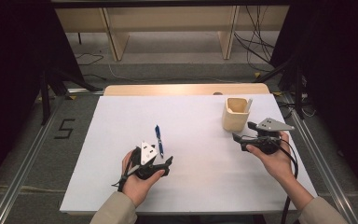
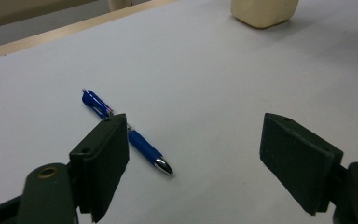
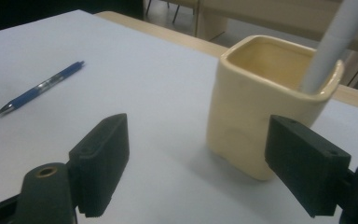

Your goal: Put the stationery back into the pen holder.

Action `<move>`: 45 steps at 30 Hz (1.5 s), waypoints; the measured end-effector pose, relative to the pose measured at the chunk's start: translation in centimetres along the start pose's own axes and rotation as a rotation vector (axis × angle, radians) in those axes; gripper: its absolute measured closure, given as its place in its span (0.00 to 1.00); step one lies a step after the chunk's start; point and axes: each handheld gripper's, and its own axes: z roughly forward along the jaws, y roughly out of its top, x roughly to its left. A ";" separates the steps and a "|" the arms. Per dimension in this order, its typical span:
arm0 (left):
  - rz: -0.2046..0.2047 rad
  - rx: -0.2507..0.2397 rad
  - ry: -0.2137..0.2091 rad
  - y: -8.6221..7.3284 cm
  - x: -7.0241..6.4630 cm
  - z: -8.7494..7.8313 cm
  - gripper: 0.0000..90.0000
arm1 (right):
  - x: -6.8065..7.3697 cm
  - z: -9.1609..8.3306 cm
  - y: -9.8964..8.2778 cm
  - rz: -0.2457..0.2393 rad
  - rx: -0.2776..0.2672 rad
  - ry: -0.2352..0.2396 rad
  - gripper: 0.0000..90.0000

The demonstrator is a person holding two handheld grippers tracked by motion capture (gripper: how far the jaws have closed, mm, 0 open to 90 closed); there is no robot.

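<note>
A blue pen (image 1: pixel 158 140) lies on the white table top (image 1: pixel 200 186), just beyond my left gripper (image 1: pixel 164 158). That gripper is open with nothing between its fingers. In the left gripper view the blue pen (image 2: pixel 140 142) passes behind the left finger (image 2: pixel 102 163), its silver tip toward me, and the left gripper (image 2: pixel 191 135) gapes wide. A cream square cup (image 1: pixel 235 114) stands at the right with a white stick (image 1: pixel 248 105) leaning in it. My right gripper (image 1: pixel 243 131) is open close in front of the cup (image 3: pixel 261 107), not touching it.
The table's wooden back edge (image 1: pixel 186 89) runs behind the white sheet. Metal rails flank the table, and a "5" marking (image 1: pixel 64 128) is on the floor at the left. Wooden shelving (image 1: pixel 168 28) and cables (image 1: pixel 256 42) sit farther back.
</note>
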 end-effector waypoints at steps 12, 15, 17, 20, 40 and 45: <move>-0.017 0.034 0.010 -0.4 0.3 0.3 0.45 | 2.2 0.1 -1.1 -0.041 0.026 0.091 0.24; -0.033 0.053 0.012 -0.6 0.6 0.3 0.49 | 2.5 0.2 -1.3 -0.050 0.027 0.105 0.24; -0.035 0.055 0.017 -0.5 0.7 0.3 0.53 | 2.6 0.2 -1.4 -0.051 0.032 0.115 0.24; -0.046 0.050 0.023 -0.2 1.0 0.3 0.64 | 2.9 0.3 -1.6 -0.050 0.042 0.128 0.24; -0.085 0.165 0.002 1.4 1.5 3.6 1.00 | 3.2 0.8 -2.0 -0.057 0.061 0.145 0.24; -0.069 0.180 0.045 2.1 2.4 5.0 1.00 | 3.2 0.8 -2.1 -0.062 0.065 0.148 0.25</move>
